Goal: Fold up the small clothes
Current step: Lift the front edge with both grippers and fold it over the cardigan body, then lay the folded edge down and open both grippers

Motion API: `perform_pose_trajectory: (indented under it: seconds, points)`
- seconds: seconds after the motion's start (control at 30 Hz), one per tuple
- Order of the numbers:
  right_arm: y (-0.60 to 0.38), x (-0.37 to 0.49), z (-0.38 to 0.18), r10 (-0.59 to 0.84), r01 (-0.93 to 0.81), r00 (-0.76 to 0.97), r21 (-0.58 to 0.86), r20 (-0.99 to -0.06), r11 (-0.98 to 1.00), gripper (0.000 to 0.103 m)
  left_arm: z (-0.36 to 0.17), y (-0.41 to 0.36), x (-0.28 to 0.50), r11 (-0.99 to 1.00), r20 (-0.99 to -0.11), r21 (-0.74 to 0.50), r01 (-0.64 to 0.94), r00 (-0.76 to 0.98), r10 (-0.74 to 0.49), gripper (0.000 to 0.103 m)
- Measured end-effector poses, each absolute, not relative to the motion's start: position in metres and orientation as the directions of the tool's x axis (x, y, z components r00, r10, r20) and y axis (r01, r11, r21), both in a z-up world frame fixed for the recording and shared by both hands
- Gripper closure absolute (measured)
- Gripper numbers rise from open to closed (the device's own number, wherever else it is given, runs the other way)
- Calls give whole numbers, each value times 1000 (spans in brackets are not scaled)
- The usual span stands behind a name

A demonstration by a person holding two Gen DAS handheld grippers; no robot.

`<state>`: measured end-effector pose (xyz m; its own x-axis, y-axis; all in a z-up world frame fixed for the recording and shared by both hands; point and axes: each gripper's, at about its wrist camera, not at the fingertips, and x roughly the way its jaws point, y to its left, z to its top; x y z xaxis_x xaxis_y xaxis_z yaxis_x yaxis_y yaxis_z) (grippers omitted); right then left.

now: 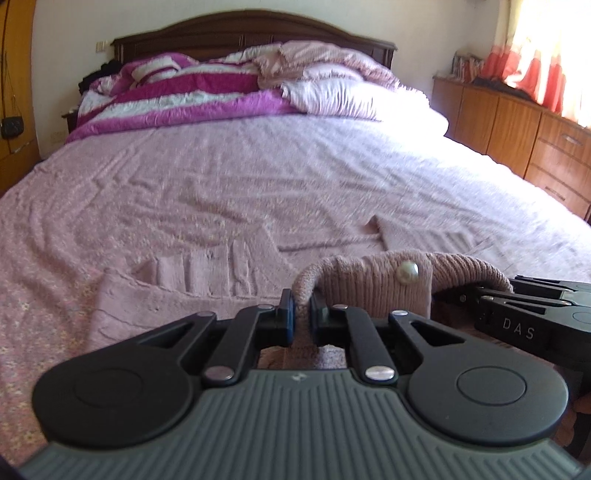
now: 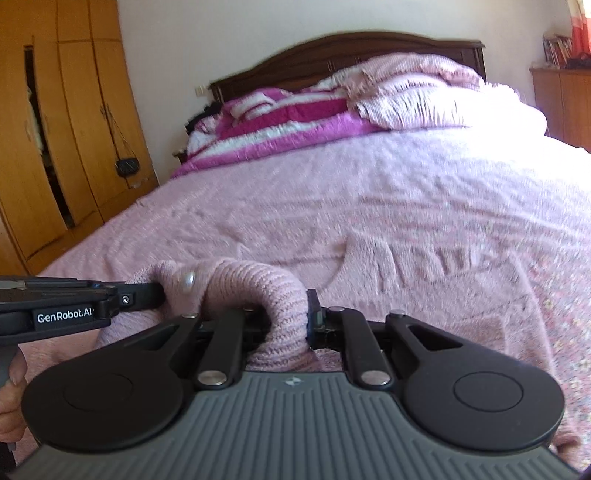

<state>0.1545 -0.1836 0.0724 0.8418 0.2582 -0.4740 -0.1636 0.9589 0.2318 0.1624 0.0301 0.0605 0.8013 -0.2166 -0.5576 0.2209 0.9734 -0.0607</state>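
Note:
A small pink knitted cardigan [image 1: 373, 284] with a pearl button [image 1: 407, 273] lies on the pink bed cover, its neck edge lifted. My left gripper [image 1: 302, 314] is shut on the left part of that ribbed edge. My right gripper [image 2: 288, 317] is shut on a thick roll of the same knit [image 2: 255, 284] a short way to the right. Each gripper shows in the other's view: the right one at the right edge [image 1: 532, 310], the left one at the left edge [image 2: 74, 306]. The cardigan's body and sleeves [image 1: 207, 273] spread flat ahead.
The pink bed cover [image 1: 258, 177] stretches ahead to a heap of magenta and white blankets [image 1: 177, 96] and pale pillows [image 1: 354, 92] by the dark headboard [image 1: 251, 33]. A wooden wardrobe [image 2: 55, 147] stands left, low wooden cabinets [image 1: 528, 136] right.

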Motion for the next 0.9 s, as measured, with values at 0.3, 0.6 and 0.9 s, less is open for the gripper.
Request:
perform_pose_trajectory:
  seconds: [0.3,0.6,0.9]
  points:
    - [-180,185,36,245,-143,816,228,-524,963,76,38,31,179,980,-599,-65,186,778,-188,89]
    - [-185,170,47,250,-137,817,247,-519,959,51,56,35,165,985,-600,-70,158,782,-168,61]
    - [-193,125,66,240,-145,841,225,-485,964,45,75,44,131,983,-585,-80,165,791,-180,61]
